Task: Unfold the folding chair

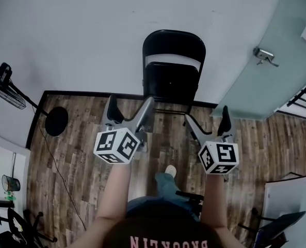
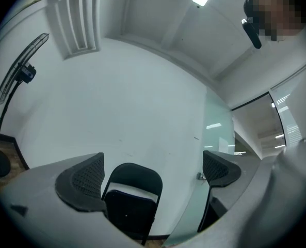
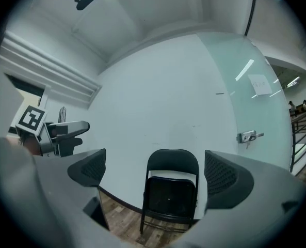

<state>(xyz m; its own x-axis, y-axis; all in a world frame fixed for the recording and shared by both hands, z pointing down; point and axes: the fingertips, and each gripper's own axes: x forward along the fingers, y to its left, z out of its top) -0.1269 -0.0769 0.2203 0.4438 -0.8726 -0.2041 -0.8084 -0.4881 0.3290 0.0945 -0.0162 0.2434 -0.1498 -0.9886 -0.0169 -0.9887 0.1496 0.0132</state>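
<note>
Left gripper: I saw the left gripper [image 1: 129, 110] with its jaws spread wide and nothing between the dark ribbed pads [image 2: 85, 182]. Its own view showed only open air in the gap.
Right gripper: the right gripper [image 1: 208, 122] was likewise wide apart and carried nothing, and its own view had the chair centred in the gap, far off.
Gripper position: both hung side by side above the floor, pointing toward the wall, short of the chair and touching nothing.
Task object: the black metal folding chair [image 1: 173, 71] stood folded, its seat flat up against the backrest. It was upright at the plain white wall [image 1: 91, 35] with its feet on the floor, straight ahead of both grippers and well apart from them.
Floor: brown wood-plank floor [image 1: 80, 154] ran from the wall's dark baseboard back to the person's feet.
Right side: a frosted glass door [image 1: 256, 87] with a metal lever handle [image 1: 265, 56] stood just to the right of the chair.
Left side: a black standing fan [image 1: 5, 89] rose near the wall, well left of the chair, with its round base [image 1: 56, 121] on the floor.
Person: I made out forearms behind the marker cubes and one light shoe [image 1: 170, 170] on the planks between them.
</note>
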